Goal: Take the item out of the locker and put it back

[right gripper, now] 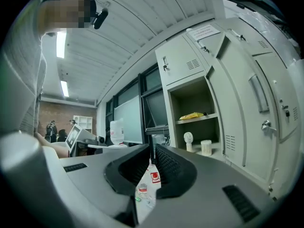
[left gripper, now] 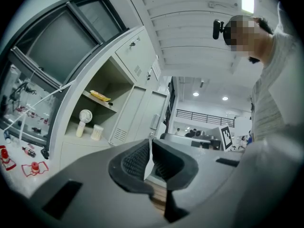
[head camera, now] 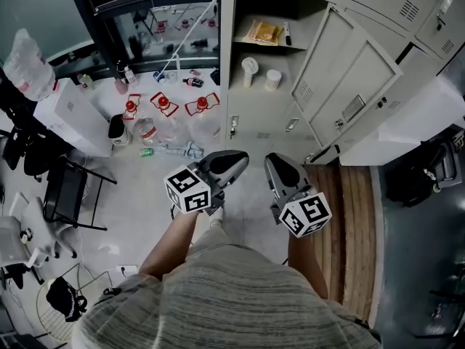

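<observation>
Head view: both forearms extended, left gripper [head camera: 234, 161] and right gripper [head camera: 277, 166] side by side, level, pointing at the open grey metal locker [head camera: 227, 64], jaws clenched, empty. On its lower shelf stands a small white handheld fan [head camera: 249, 70], well apart from both.

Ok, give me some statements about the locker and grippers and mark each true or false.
The locker door stands open. True.
The left gripper holds the fan. False: it is shut and empty; the fan stands on the lower shelf.
The yellow packet lies on the upper shelf. True.
The right gripper is open wide. False: it is shut with nothing in it.
</observation>
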The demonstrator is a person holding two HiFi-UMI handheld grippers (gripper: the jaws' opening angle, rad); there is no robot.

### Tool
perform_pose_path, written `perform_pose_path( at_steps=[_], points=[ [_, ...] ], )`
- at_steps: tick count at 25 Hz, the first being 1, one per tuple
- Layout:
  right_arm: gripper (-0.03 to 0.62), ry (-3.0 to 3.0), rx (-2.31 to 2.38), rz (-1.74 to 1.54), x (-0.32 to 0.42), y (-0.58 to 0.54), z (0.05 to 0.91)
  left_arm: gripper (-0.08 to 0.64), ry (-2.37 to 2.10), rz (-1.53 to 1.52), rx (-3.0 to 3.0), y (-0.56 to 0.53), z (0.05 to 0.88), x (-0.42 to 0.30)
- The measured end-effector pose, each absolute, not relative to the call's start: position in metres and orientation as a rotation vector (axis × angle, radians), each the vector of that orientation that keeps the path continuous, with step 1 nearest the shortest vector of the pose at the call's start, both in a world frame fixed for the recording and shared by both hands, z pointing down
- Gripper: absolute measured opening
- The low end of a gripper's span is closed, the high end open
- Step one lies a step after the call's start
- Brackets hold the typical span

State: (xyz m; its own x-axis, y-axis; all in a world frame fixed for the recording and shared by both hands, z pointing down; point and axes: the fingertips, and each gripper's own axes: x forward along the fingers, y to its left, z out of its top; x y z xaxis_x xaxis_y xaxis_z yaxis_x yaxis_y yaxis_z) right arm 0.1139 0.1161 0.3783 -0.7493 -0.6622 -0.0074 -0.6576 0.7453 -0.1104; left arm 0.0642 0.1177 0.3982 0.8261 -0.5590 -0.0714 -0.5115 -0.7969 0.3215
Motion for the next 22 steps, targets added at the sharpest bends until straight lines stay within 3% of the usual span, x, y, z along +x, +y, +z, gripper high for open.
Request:
perform_pose_path(
  at_steps=[16,22],
  points=[
    [0.107,2.925,-1.117,-0.235,0.049,-0.033,0.400,0.020,-0.805,-0.207,2.719,-0.027,0.410,0.006],
    [0.112,2.906,-1.197,-0.238,0.040,-0.068,0.412,0.171,-0.646,-0.219,2.718,-0.046,0.415,-0.001]
  ],
)
